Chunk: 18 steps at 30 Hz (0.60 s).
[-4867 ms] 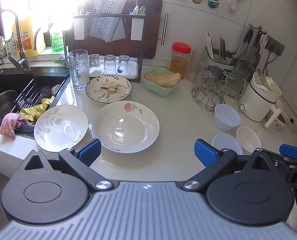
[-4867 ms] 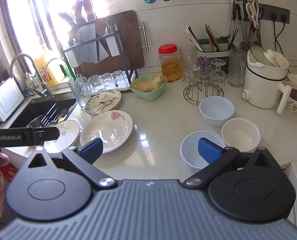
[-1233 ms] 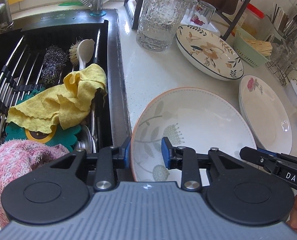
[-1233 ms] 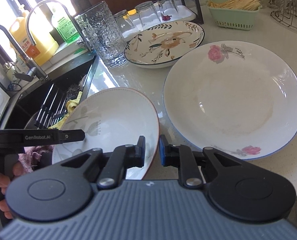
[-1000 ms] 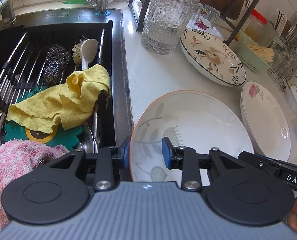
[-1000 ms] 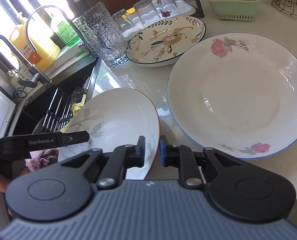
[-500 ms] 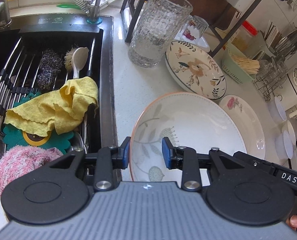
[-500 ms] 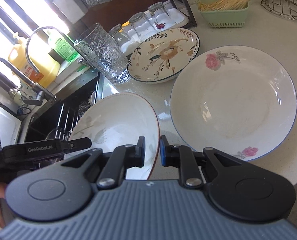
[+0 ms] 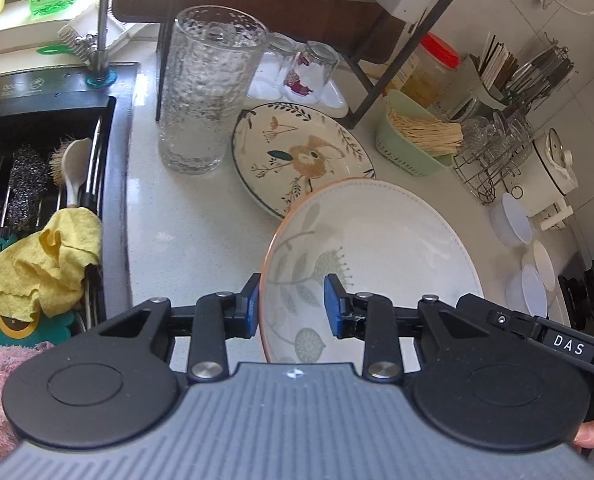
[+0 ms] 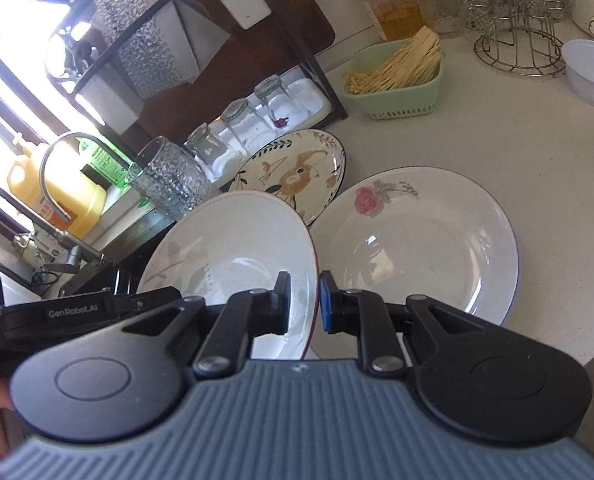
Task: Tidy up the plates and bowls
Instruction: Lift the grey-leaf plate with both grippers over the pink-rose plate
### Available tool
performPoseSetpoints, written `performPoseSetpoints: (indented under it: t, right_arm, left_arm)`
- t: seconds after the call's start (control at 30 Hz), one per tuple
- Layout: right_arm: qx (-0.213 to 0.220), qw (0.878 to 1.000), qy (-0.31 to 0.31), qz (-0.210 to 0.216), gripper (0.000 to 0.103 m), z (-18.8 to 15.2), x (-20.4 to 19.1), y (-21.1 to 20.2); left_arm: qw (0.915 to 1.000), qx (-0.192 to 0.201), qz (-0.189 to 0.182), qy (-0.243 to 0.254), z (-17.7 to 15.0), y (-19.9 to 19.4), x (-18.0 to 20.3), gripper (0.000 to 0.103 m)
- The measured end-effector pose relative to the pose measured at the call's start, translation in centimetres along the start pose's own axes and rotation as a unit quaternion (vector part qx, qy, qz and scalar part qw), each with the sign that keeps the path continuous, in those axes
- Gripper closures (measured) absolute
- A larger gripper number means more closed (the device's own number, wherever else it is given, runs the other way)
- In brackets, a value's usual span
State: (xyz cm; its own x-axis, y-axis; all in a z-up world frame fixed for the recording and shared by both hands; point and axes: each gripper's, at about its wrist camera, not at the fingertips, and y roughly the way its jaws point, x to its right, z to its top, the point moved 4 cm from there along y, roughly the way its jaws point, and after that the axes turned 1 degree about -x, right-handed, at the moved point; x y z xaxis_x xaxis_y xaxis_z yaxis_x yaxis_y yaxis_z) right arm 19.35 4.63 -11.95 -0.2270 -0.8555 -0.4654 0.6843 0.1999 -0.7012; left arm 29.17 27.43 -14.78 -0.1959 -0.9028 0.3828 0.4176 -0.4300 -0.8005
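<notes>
Leaf-patterned plate [image 9: 377, 256] hangs clear of the counter, held between your two grippers by opposite parts of its rim. Your left gripper [image 9: 293, 302] is clamped on the rim at the plate's 7 o'clock in the left wrist view, one blue pad outside the rim and one on the inner face. Your right gripper [image 10: 303, 300] is pinched tight on the rim at about 5 o'clock in the right wrist view.

The rose plate [image 10: 417, 240], likely where this one should be stacked, lies flat on the counter at 2 o'clock from your right gripper, just beside the held plate's right edge. In the left wrist view the held plate hides it. Your right hand is the nearer one, so the plate has to travel rightward.

The bird-patterned plate [image 9: 297, 156] sits at 12 o'clock, and the held plate's far rim overlaps it in both views; whether they touch, I cannot tell. A tall textured glass [image 9: 207, 92] stands at 11 o'clock, near the sink [image 9: 113, 184] edge. Small white bowls [image 9: 517, 224] wait far off at 3 o'clock.
</notes>
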Motion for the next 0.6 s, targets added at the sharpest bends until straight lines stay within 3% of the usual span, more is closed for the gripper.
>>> performPoseSetpoints:
  t: [0.6]
  right_arm:
    - [-0.008, 0.999, 0.031, -0.015, 0.085, 3.9, 9.2, 0.9]
  left_arm:
    - [0.9966, -0.071, 0.009, 0.042, 3.1, 8.4, 8.3, 0.067]
